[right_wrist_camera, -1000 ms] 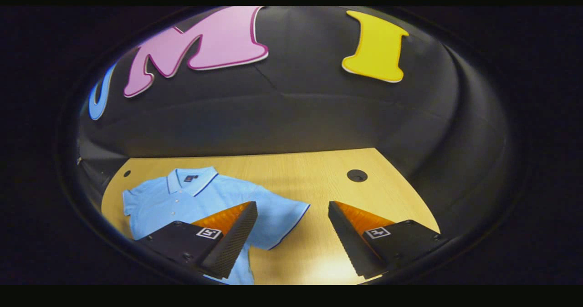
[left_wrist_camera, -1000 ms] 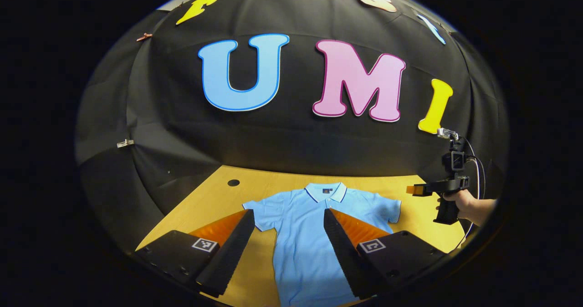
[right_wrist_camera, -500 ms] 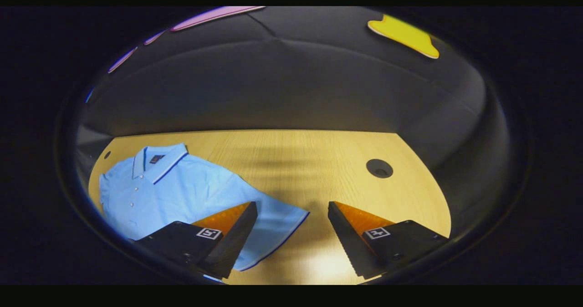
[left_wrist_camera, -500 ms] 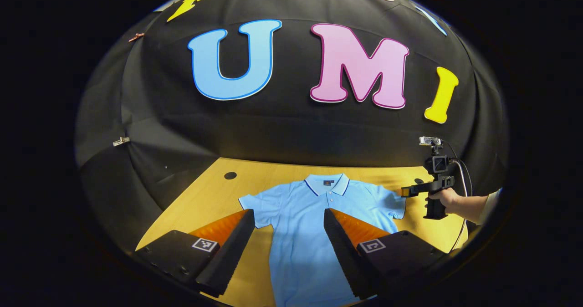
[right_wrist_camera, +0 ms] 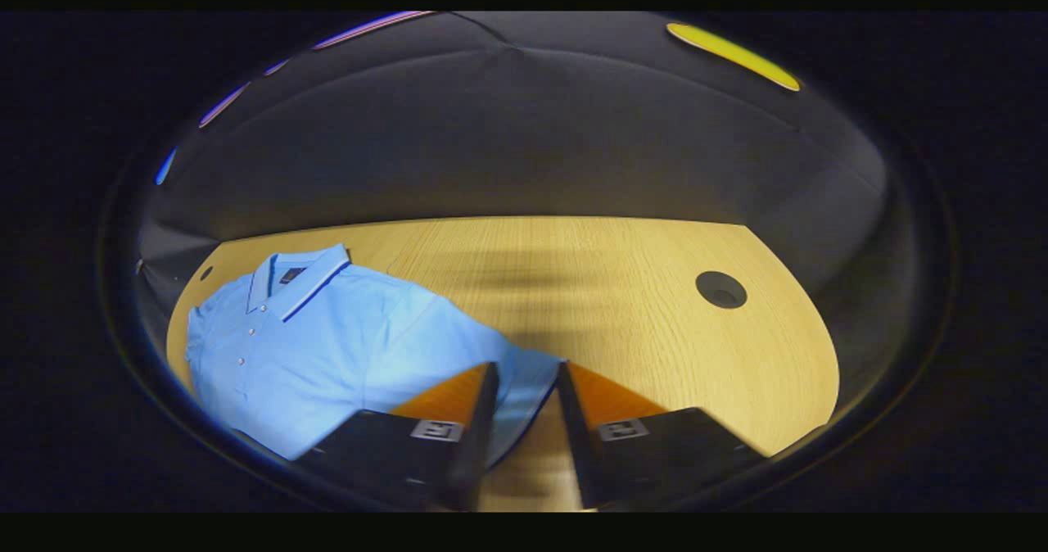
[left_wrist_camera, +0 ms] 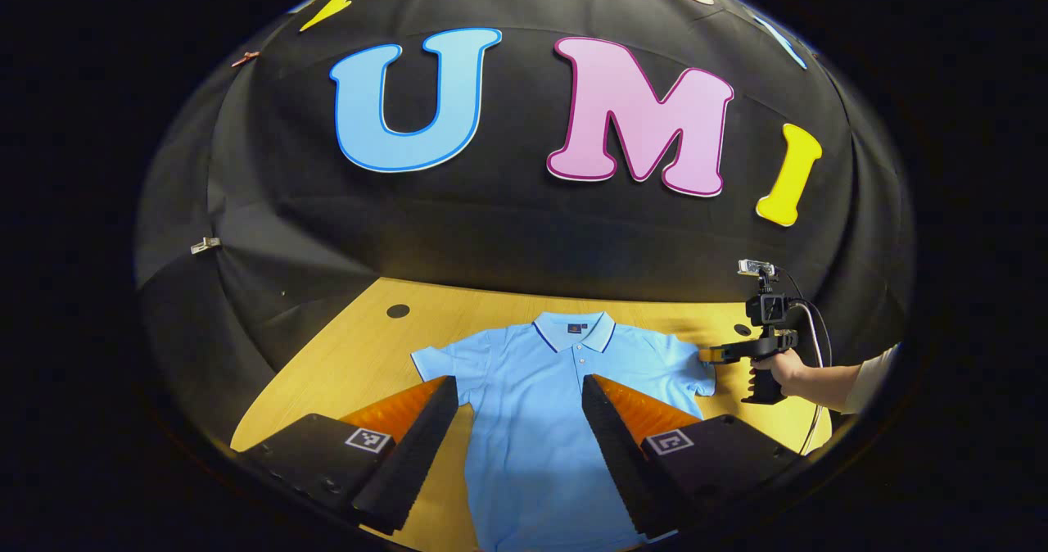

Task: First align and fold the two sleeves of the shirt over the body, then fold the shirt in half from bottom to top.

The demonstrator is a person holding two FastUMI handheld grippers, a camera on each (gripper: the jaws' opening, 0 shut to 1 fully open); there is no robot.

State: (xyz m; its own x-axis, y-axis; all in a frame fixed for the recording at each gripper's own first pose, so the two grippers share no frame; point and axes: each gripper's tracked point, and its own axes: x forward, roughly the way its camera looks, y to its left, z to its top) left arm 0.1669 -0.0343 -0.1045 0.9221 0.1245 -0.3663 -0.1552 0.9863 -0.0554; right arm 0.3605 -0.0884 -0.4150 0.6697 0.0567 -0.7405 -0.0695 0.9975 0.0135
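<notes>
One garment: a light-blue short-sleeved polo shirt (left_wrist_camera: 540, 404) with dark-trimmed collar lay flat and face-up on the table.
Surface: a pale wood-grain table (right_wrist_camera: 639, 306) with a rounded far edge; a round dark cable hole (right_wrist_camera: 720, 289) sat near its far right corner in the right gripper view, and another round hole (left_wrist_camera: 398, 310) near the far left corner in the left gripper view.
Room: black cloth wall (left_wrist_camera: 524, 241) closed the booth behind and on both sides of the table.
Shirt axis: long axis ran from the near edge to the far edge, collar (left_wrist_camera: 575, 332) pointing toward the back wall, hem nearest the left gripper.
Sleeves: both were spread outward, one to each side.
Left gripper (left_wrist_camera: 517, 409): fingers stood well apart, hovering over the lower body of the shirt, with cloth visible between them.
Right gripper (right_wrist_camera: 528, 388): fingers had drawn close together at the trimmed cuff of the shirt's right sleeve (right_wrist_camera: 524, 380); whether both pressed on the cloth could not be told. In the left gripper view it was held by a hand (left_wrist_camera: 782, 366) at that sleeve's outer edge.
Open room: bare tabletop lay beside the right sleeve and beyond the collar; a narrower bare strip lay beside the left sleeve (left_wrist_camera: 434, 365).
</notes>
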